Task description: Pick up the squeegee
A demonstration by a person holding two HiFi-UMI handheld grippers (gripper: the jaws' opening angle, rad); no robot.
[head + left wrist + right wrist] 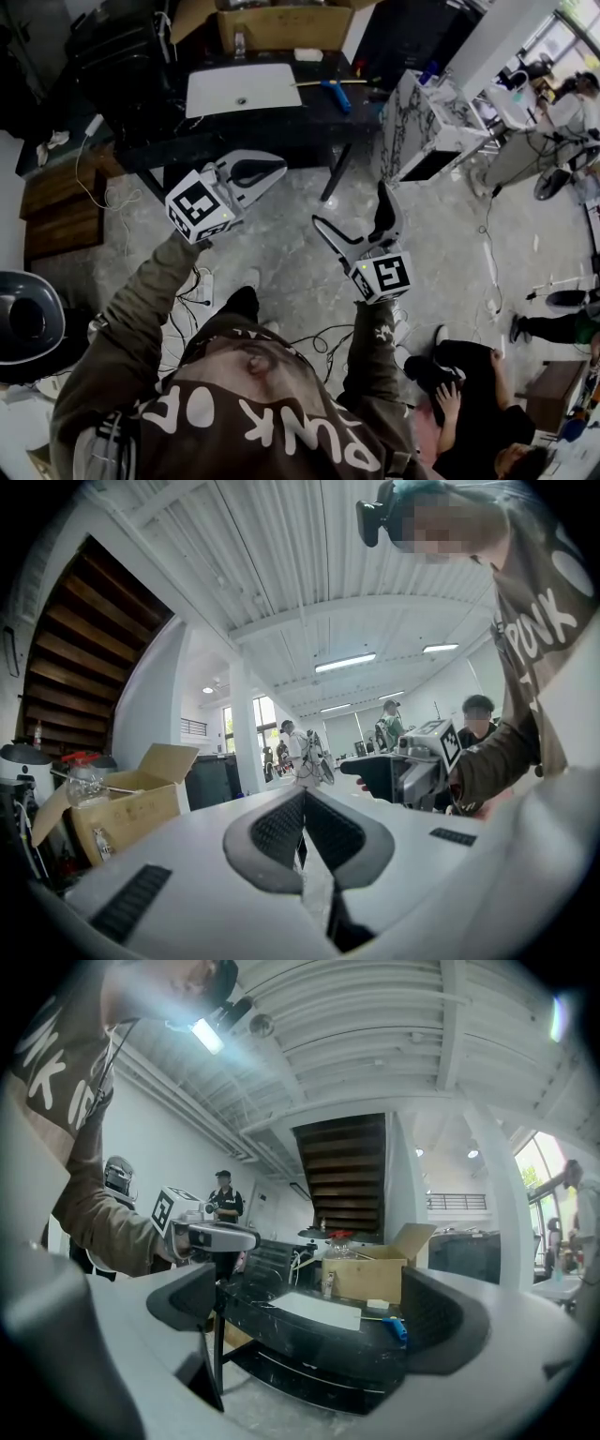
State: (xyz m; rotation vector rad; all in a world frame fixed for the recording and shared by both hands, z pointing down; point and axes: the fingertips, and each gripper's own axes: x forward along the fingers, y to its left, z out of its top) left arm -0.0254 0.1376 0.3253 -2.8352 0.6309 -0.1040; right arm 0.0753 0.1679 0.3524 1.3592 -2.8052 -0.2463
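Presently left tool (302, 797) pinched together; right tool (314, 1312) spread wide, empty.

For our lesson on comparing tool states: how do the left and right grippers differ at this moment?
The left gripper's jaws are shut together; the right gripper's stand wide apart. The left gripper view looks out across the room, while the right gripper view frames the black table and squeegee. Both are empty, held above the floor.
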